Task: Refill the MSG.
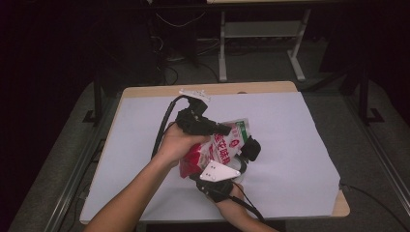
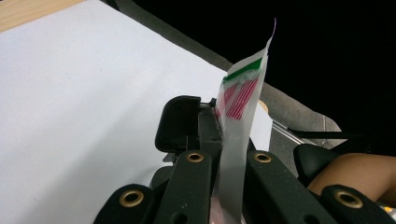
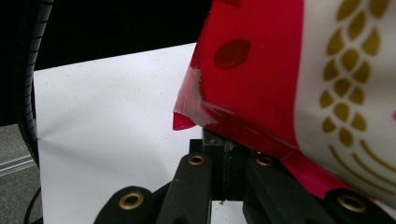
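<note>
Nearest in the high view: right gripper [image 1: 240, 164], held low at the near table edge, grey plate on top, fingers pinching the lower red part of the bag [image 1: 222, 147]. Seen close in the right gripper view: fingers [image 3: 196, 186] pressed together on the red film of the bag [image 3: 261, 74], white panel with gold leaf print to the right, one red corner sticking out to the left above white paper [image 3: 107, 140].

Farther off, left gripper [image 1: 225, 129], gripped by the left hand [image 1: 176, 145], reaching in from the left across the upper part of the bag. In the left gripper view, fingers [image 2: 194, 182] clamped on the clear top edge of the bag [image 2: 240, 102], a thin strip with red stripes and a green band standing upright between them.

Bag held up between both grippers, above the middle of the table [image 1: 145, 91], red and white with red print, tilted, top toward the far right. White paper [image 1: 290, 145] covering most of the table, wood showing along the far edge. Black cable trailing from each gripper. Dark floor and a metal frame beyond the table.
</note>
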`<state>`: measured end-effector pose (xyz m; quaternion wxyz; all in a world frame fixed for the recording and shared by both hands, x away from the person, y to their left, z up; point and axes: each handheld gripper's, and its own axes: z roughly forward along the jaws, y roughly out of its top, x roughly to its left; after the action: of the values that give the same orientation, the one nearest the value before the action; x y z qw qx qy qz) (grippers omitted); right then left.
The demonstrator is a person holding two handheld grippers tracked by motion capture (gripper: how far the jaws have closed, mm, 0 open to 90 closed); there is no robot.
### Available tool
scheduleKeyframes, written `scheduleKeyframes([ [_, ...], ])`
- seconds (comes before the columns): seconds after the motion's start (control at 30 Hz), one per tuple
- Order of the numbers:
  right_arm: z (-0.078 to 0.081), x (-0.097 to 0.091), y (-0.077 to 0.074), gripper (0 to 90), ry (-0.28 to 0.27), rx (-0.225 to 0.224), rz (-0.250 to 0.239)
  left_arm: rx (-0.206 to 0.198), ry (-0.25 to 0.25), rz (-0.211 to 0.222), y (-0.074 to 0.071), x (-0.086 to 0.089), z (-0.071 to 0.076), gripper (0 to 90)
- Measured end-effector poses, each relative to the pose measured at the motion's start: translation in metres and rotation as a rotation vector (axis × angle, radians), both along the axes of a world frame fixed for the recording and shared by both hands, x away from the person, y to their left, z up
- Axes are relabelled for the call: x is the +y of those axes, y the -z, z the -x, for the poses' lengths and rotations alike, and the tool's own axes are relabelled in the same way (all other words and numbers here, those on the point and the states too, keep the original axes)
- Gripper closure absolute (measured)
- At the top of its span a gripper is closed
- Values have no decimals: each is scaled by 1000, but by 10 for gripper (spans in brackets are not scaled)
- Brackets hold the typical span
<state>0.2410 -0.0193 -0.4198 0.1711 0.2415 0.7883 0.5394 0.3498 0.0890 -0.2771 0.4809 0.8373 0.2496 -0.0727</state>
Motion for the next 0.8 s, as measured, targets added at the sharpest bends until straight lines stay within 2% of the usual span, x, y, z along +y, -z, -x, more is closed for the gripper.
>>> scheduleKeyframes([
  [0.27, 0, -1, -4, 900, -6, -19, 4, 4, -4, -3, -4, -3, 0, 899],
  [0.8, -1, 3, -6, 900, -20, -33, -16, -4, -12, -40, -9, -4, 2, 899],
])
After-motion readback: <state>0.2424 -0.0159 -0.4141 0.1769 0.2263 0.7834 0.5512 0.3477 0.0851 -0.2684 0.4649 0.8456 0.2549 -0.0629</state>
